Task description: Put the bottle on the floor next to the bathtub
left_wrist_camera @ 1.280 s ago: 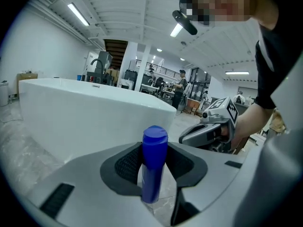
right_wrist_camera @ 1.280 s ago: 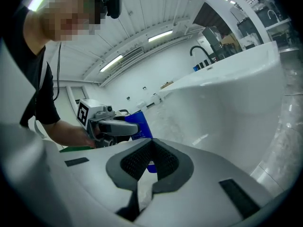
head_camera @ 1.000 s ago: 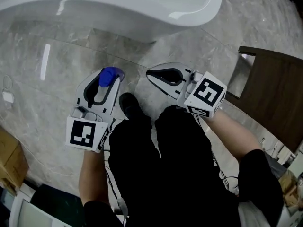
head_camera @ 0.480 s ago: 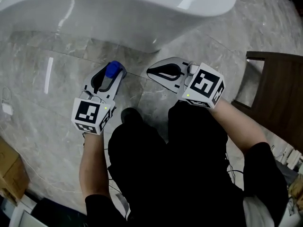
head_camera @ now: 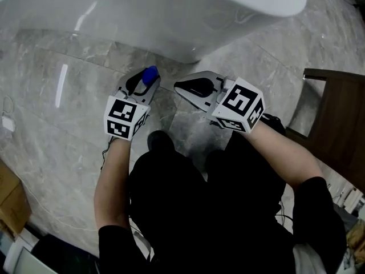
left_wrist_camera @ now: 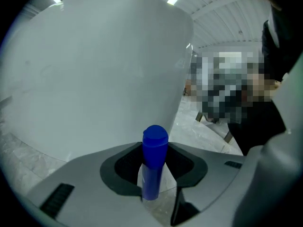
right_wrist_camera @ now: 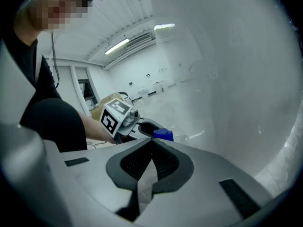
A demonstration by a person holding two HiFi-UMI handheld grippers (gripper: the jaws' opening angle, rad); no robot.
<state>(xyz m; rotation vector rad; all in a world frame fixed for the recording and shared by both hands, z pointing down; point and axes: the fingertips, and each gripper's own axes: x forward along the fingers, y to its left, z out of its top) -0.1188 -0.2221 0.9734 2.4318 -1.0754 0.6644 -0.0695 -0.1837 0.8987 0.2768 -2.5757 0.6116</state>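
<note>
A small blue bottle (head_camera: pixel 150 75) with a rounded blue cap stands upright between the jaws of my left gripper (head_camera: pixel 146 80), which is shut on it. In the left gripper view the bottle (left_wrist_camera: pixel 154 160) rises out of the grip just in front of the white bathtub (left_wrist_camera: pixel 94 70). It hangs low over the grey marble floor (head_camera: pixel 68 124) by the bathtub (head_camera: pixel 171 16) base. My right gripper (head_camera: pixel 181 87) is beside it on the right, shut and holding nothing. From the right gripper view I see the bottle's cap (right_wrist_camera: pixel 163 135) and the left gripper (right_wrist_camera: pixel 142 127) past my own jaw tips.
A dark wooden piece of furniture (head_camera: pixel 336 119) stands at the right. A cardboard box (head_camera: pixel 8 198) and a white plug with cable (head_camera: pixel 8 122) lie at the left. The person's dark legs and a black shoe (head_camera: pixel 159 141) are just behind the grippers.
Both grippers have sunk toward the floor and come closer to the bathtub's base. The left one still carries the blue bottle; the right stays shut and empty.
</note>
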